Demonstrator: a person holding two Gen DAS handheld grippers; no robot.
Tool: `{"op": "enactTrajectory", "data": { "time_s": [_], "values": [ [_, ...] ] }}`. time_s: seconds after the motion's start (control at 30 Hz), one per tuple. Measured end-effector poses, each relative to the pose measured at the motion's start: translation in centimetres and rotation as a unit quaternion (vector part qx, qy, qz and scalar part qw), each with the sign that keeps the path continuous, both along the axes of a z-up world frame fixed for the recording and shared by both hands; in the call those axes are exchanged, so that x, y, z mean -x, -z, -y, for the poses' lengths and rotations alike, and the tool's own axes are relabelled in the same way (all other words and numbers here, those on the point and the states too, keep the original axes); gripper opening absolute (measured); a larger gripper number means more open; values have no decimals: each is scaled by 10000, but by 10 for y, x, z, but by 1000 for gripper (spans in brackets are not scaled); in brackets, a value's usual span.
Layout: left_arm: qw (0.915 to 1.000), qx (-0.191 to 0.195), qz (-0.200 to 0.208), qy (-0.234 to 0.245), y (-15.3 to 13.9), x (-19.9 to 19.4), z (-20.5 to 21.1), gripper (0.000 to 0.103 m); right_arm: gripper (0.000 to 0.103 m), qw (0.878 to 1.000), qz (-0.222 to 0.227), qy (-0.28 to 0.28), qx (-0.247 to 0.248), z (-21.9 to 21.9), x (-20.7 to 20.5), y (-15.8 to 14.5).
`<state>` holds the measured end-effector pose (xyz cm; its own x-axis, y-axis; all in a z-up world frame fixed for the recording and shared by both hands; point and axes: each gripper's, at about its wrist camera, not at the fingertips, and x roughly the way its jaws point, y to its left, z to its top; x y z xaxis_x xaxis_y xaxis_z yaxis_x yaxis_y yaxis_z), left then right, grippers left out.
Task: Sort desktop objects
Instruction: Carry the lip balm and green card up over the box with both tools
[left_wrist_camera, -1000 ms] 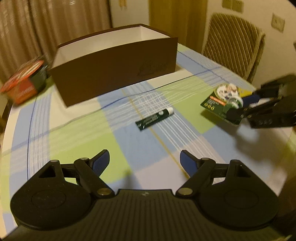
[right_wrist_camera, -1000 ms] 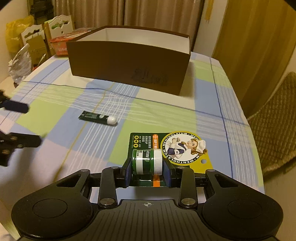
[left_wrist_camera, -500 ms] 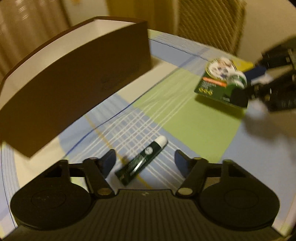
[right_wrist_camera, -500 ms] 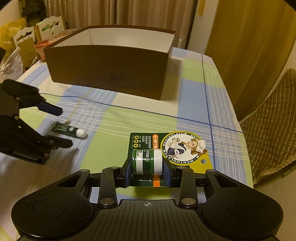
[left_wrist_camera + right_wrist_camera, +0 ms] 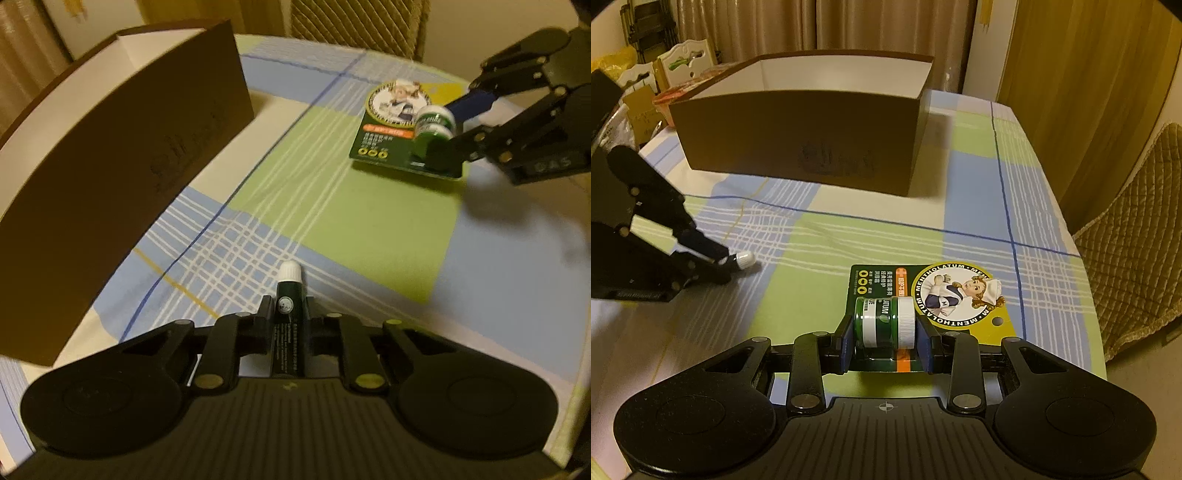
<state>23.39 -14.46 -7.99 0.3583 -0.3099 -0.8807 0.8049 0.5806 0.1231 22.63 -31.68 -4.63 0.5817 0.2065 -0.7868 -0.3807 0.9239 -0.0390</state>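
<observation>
A dark green lip-balm tube (image 5: pixel 289 314) with a white cap lies between the fingers of my left gripper (image 5: pixel 289 308), which is shut on it at table level. From the right wrist view only its white cap (image 5: pixel 745 258) shows past the left gripper (image 5: pixel 713 258). My right gripper (image 5: pixel 884 328) is shut on the small green jar of a Mentholatum blister card (image 5: pixel 945 295), held just above the tablecloth. In the left wrist view that card (image 5: pixel 399 125) and the right gripper (image 5: pixel 447 129) are at the upper right. A brown open box (image 5: pixel 812 147) with a white inside stands behind.
The checked blue, green and white tablecloth (image 5: pixel 369 221) covers the table. The brown box (image 5: pixel 110 166) rises close on the left of my left gripper. A quilted chair (image 5: pixel 1137 240) stands at the table's right edge. Cartons and a red packet (image 5: pixel 679 92) sit beyond the box.
My left gripper has moved forward and down over the lip-balm tube and closed on it. The right gripper still holds the card and the box looks nearer to it.
</observation>
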Motion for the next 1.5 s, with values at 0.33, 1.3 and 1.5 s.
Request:
{"op": "enactTrajectory", "data": {
  "time_s": [0.33,1.3,1.5],
  "values": [
    [9945,243,147,-1011,-30,24,-32,13,34,9992,282,-258,-82,-19,8,-17],
    [9665,842,704,-2319,-85,106,-123,13,34,9922,865,-901,-26,-93,70,-55],
    [9619,906,821,-2445,-94,112,-133,13,34,9902,989,-989,-38,-98,75,-64]
  ]
}}
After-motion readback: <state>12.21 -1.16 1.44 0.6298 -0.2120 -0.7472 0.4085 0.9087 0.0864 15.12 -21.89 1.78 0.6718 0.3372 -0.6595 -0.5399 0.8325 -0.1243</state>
